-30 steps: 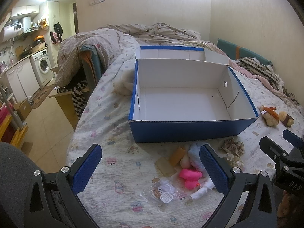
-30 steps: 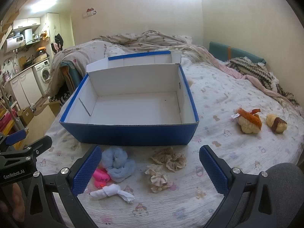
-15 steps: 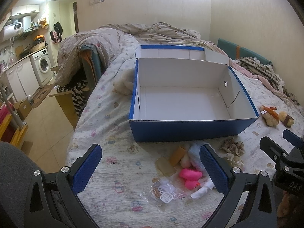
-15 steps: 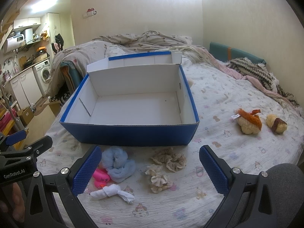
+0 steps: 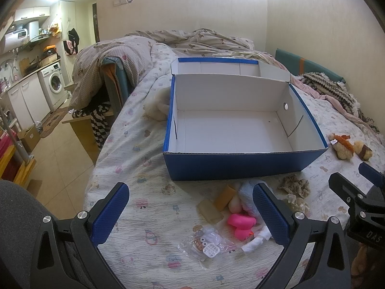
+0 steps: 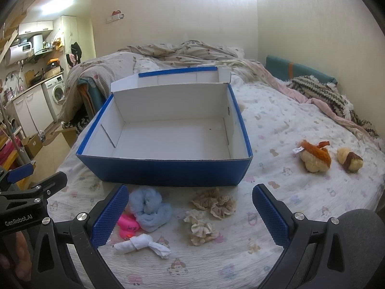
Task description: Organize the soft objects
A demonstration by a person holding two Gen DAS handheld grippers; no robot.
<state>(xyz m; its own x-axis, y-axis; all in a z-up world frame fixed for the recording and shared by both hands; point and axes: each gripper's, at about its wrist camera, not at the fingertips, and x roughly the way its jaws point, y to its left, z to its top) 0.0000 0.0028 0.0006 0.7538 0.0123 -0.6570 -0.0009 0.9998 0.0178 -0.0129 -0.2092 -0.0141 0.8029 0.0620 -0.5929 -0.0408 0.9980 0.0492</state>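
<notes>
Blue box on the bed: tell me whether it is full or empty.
Empty. The blue box sits open, and both wrist views show its white floor bare. The soft things, such as the light blue bundle, lie outside in front.

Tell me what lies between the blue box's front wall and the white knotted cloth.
In the right wrist view, the light blue fluffy roll sits between the blue box and the white knotted cloth, with pink toys beside it.

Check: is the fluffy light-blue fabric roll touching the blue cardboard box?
Apart. The right wrist view shows a strip of printed bedsheet between the fluffy light-blue fabric roll and the front wall of the blue cardboard box.
</notes>
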